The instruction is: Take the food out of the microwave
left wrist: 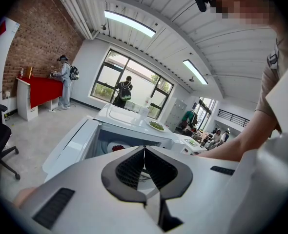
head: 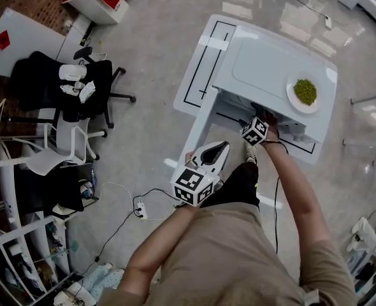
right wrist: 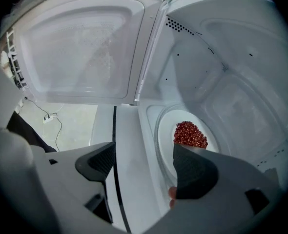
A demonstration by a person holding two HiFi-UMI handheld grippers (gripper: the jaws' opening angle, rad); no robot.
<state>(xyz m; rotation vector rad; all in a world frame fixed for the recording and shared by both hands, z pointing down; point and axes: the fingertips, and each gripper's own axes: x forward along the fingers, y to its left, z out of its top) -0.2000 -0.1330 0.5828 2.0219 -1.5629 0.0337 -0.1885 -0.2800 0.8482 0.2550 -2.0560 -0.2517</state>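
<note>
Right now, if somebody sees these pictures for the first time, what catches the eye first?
The heap of small red food on a white plate inside the open microwave, with the right gripper at its mouth, fingers apart. A plate of green peas stands on the microwave's top. The left gripper is shut, held back.

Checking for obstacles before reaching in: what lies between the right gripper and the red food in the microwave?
Only a bare stretch of white plate, seen in the right gripper view, shows between the open right gripper and the red food.
</note>
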